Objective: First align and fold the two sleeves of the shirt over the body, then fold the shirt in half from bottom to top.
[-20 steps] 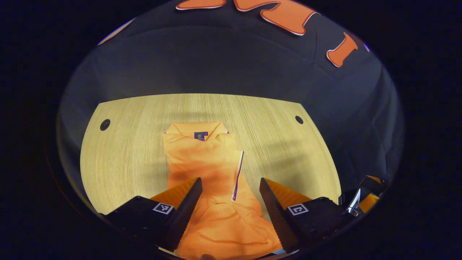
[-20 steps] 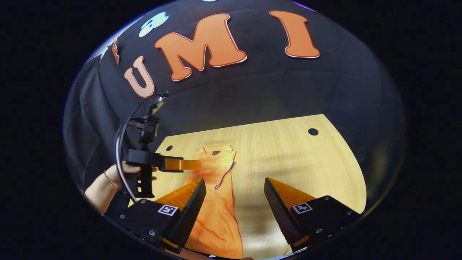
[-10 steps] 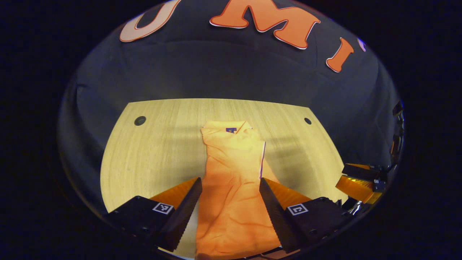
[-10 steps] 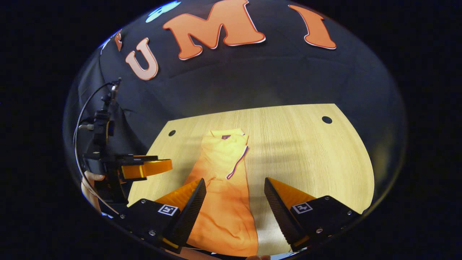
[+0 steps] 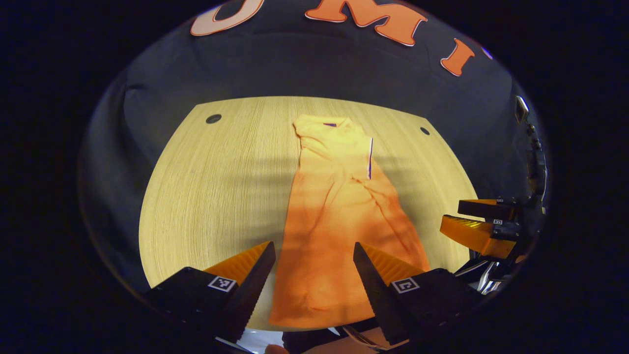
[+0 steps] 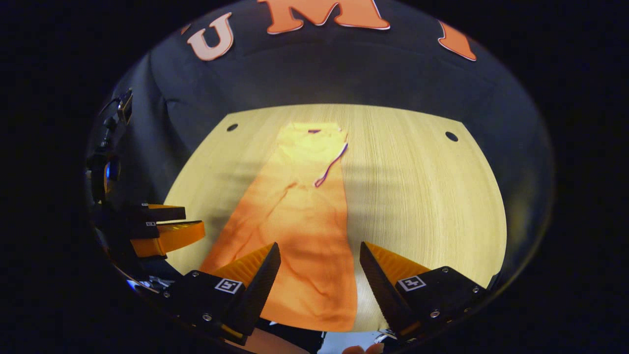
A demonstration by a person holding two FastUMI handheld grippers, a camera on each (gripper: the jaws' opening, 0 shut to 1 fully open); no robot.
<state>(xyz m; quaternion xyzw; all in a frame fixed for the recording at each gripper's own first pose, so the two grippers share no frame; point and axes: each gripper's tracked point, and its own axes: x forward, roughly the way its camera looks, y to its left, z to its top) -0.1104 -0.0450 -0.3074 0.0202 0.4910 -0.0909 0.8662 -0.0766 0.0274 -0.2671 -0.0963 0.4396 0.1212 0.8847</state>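
Left gripper point(image 5: 314, 268) first: in the left gripper view its fingers are spread wide and grip nothing, held above the near end of the shirt point(image 5: 339, 216), which runs away from me along the table point(image 5: 216, 177) with the collar point(image 5: 327, 125) at the far end. Both sleeves look already laid over the body, so I judge the bottom-to-top fold is the step in hand. The hem point(image 5: 319, 317) lies just below and between my fingers, near the table's edge. To my right the right gripper point(image 5: 479, 223) hangs off the shirt's side, also parted

Right gripper point(image 6: 319, 268), in the right gripper view, is likewise released and bare, with the shirt point(image 6: 295, 231) stretching ahead and slightly to my left, its hem point(image 6: 314, 322) under my fingers. The left gripper point(image 6: 169, 226) hangs to my left

To fold well, I would bring each gripper down on its own hem corner, pinch all layers together so the tucked sleeves do not slide out, lift both at the same height, and carry the hem straight towards the collar, keeping the side edges lined up
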